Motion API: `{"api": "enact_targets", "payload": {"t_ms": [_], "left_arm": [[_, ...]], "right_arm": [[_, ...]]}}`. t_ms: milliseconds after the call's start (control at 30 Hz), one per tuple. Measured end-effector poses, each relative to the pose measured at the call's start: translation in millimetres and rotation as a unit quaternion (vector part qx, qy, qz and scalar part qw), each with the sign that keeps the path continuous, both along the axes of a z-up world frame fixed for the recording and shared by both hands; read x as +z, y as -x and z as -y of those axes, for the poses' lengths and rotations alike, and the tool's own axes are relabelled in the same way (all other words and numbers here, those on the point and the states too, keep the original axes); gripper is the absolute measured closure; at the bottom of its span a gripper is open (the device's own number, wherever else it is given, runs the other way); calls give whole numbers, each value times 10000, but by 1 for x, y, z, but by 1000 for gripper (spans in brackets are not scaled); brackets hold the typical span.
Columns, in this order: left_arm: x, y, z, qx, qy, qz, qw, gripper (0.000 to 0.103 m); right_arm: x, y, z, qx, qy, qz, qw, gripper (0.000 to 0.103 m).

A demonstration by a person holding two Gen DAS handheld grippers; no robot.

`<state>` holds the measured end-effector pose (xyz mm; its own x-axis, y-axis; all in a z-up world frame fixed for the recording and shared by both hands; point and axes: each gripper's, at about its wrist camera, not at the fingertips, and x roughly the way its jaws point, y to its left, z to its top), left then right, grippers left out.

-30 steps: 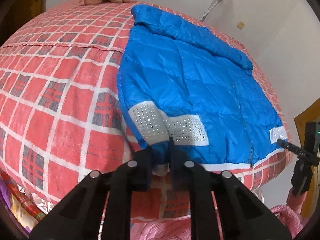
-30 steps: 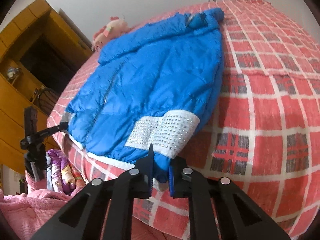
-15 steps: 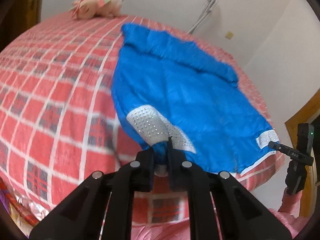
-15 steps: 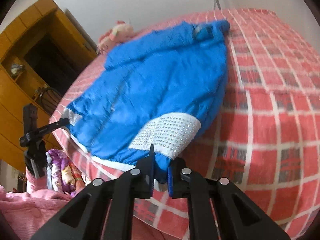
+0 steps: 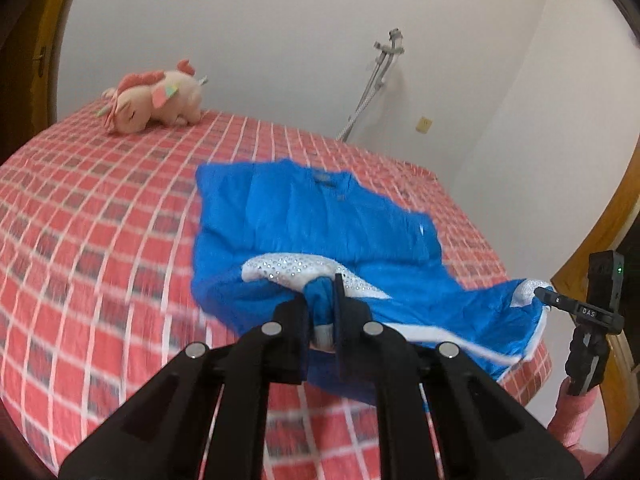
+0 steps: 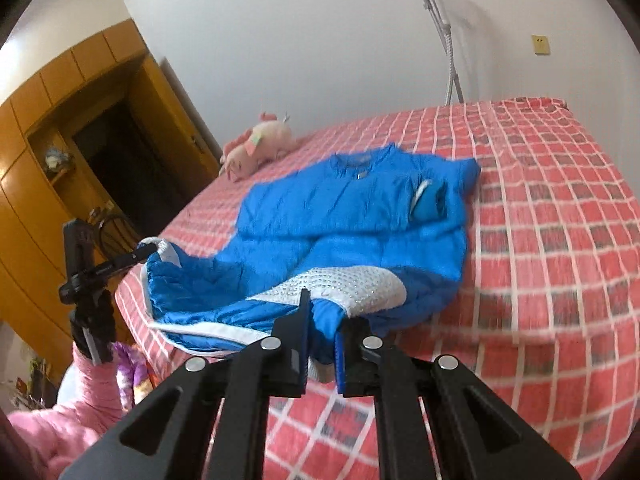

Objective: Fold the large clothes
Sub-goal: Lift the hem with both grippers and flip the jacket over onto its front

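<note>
The bed (image 5: 100, 240) in red check carried your blue jacket (image 5: 312, 216) across its near right part, hem lifted clear. Your left hand-held gripper (image 5: 320, 312) and right hand-held gripper (image 6: 322, 334) each clamped a hem corner. A pink plush toy (image 5: 156, 98) lay far left.
</note>
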<state>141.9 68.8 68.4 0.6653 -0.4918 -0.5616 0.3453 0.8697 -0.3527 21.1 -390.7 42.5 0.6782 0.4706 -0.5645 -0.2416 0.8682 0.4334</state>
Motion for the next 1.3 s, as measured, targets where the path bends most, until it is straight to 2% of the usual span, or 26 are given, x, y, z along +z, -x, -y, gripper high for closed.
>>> {"api": "enact_targets", "payload": {"t_ms": [167,300,567,800,1033,1167,1300], "left_arm": [[17,-39,6,76,50,153,9998,95],[24,-78,15,134,10,128,9998,95],[18,-161,30,257,32,-26,9997,95],[-12,-224,46,411,-195,-267,9986,95],[-56,-280,56,592,-488,-701,9946,94],[-83,-303,55,674,-504,-943,9920,93],[-98,-315,54,712,-469,-1057,9907,91]], "right_arm": [[16,-41,8,-128,-101,-44,9999,94],[22,-87,16,-270,-221,-201,9992,94],[12,-173,26,-536,-343,-603,9961,94],[-17,-235,31,-594,-413,-1034,9920,94],[-63,-293,38,-663,-407,-1570,9845,94],[-92,-315,44,-689,-582,-1820,9791,94],[-107,-323,47,-680,-714,-1912,9766,93]]}}
